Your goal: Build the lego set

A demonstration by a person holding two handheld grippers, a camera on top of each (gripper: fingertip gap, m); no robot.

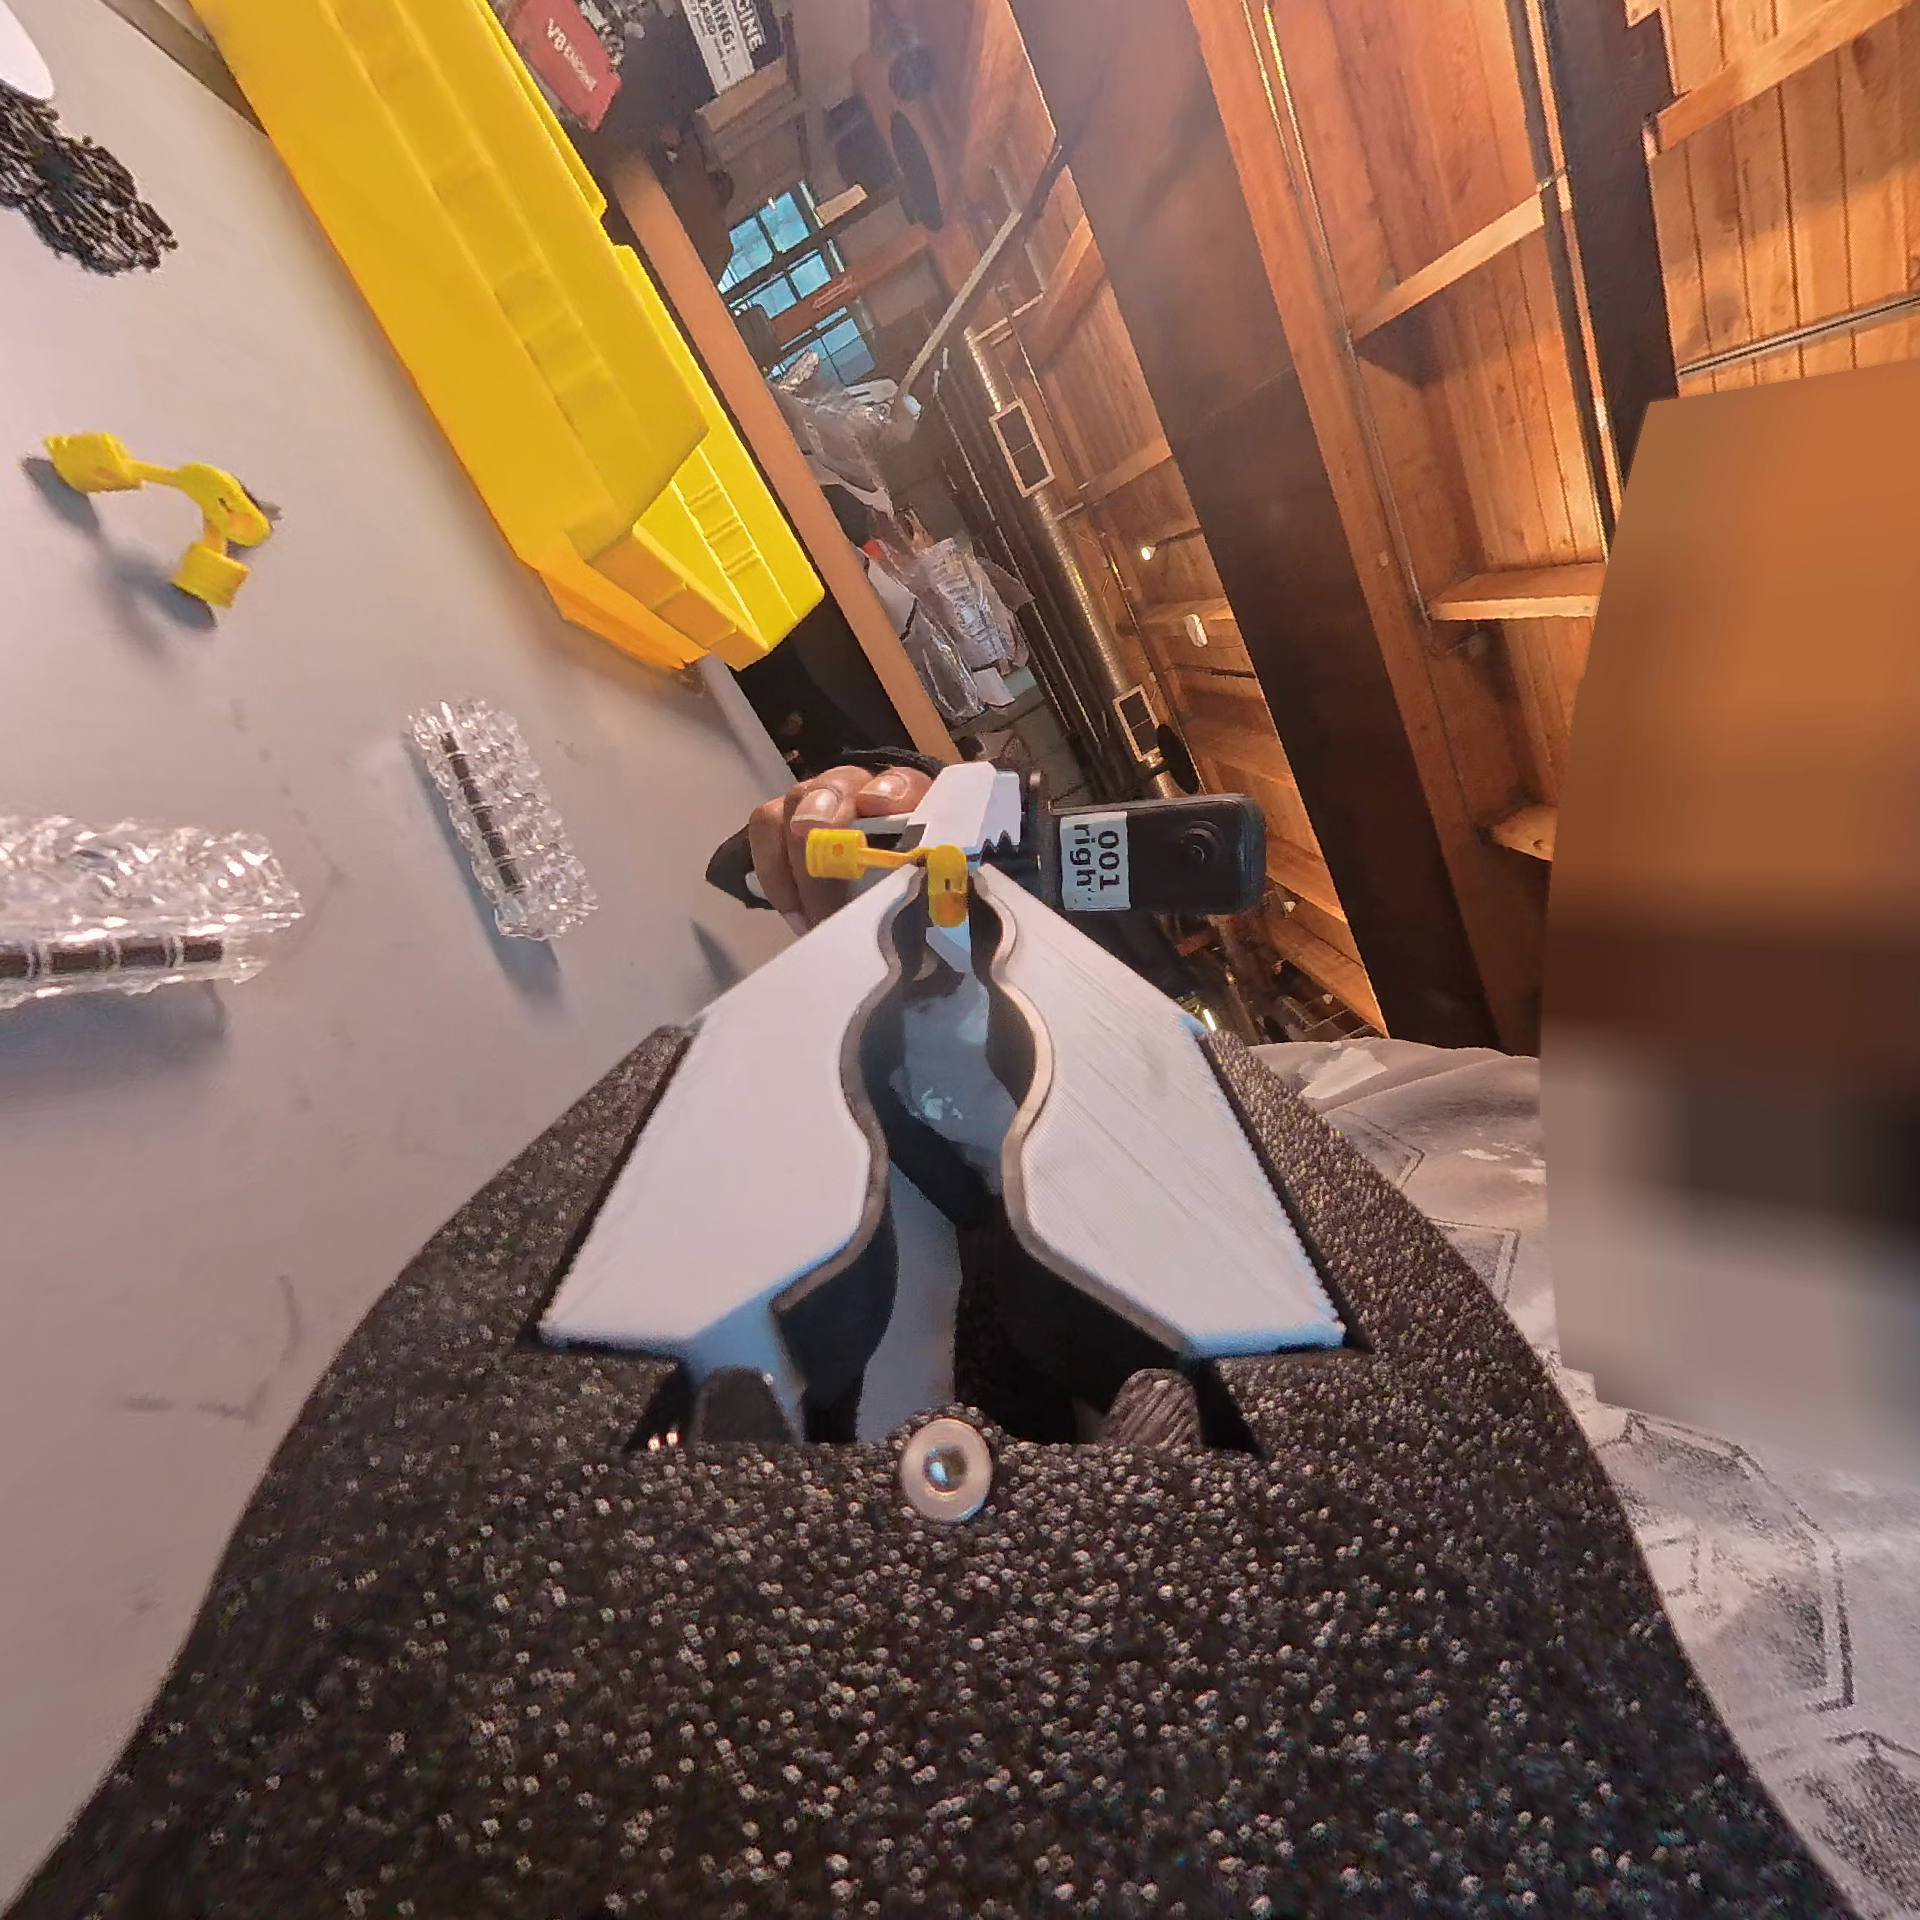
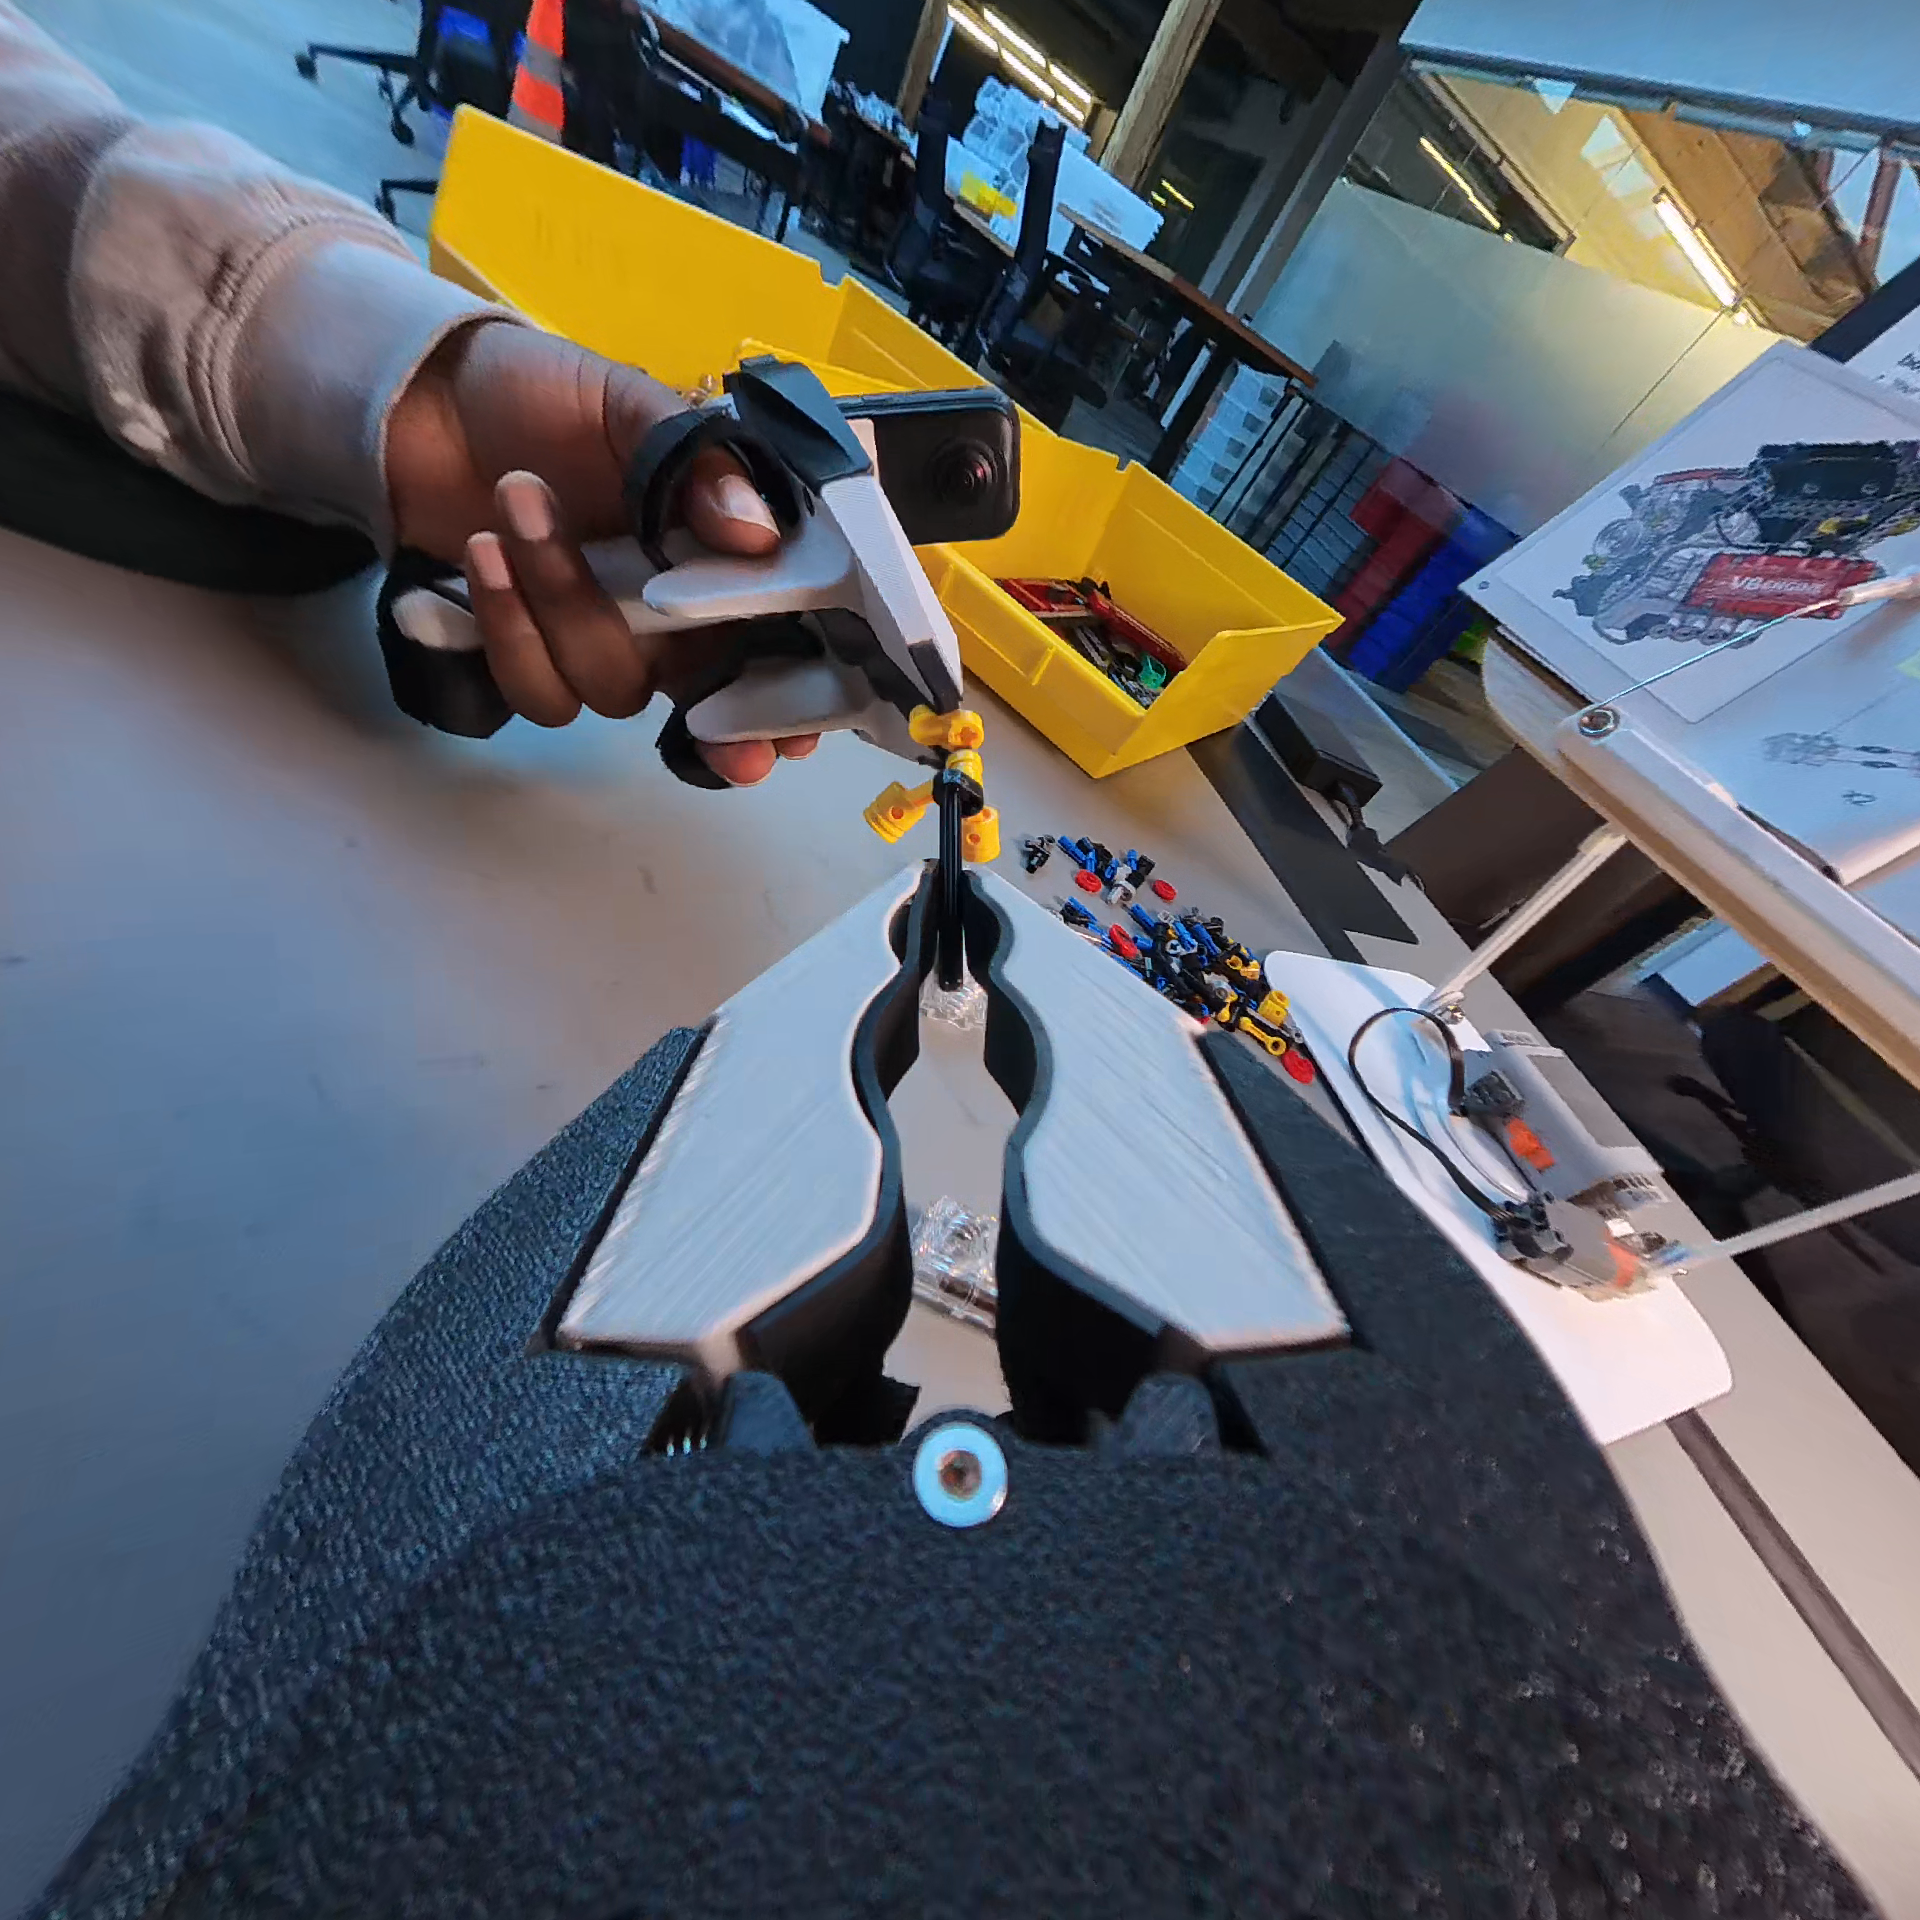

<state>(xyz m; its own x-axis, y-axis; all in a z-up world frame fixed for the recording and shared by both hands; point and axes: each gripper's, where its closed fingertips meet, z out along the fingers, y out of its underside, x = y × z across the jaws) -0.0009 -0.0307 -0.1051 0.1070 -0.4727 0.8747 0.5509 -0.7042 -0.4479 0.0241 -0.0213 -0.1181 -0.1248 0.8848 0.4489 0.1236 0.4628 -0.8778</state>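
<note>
While both claws meet over the grey counter (image 2: 208,935), they share one small assembly: a black axle (image 2: 950,894) carrying yellow piston-like pieces (image 2: 940,805). At mid-frame of the right wrist view, the right claw (image 2: 948,883) is narrowed onto the lower length of that axle, pinching it so that it stands nearly upright. From the upper left of the same view the left claw (image 2: 940,717), worked by a person's hand (image 2: 520,520) in a pale sleeve, comes down with its tips closed on the yellow connector at the axle's top. Holding the two ends apart like this keeps the axle steady between them.

Seen from the left wrist view, the left claw (image 1: 948,896) grips the yellow piece (image 1: 943,883) at frame centre, with the right claw just beyond it; exactly how deep the piece sits between the tips is hard to tell there.

Right of centre in the right wrist view lies a scatter of small blue, black and red pins (image 2: 1174,945), kept within reach. A yellow bin (image 2: 1195,540) of parts stands behind, and a printed picture sheet (image 2: 1714,582) leans at the right edge. At the left of the left wrist view rest a second yellow piston pair (image 1: 166,509) and bubble-wrapped rods (image 1: 499,821).
</note>
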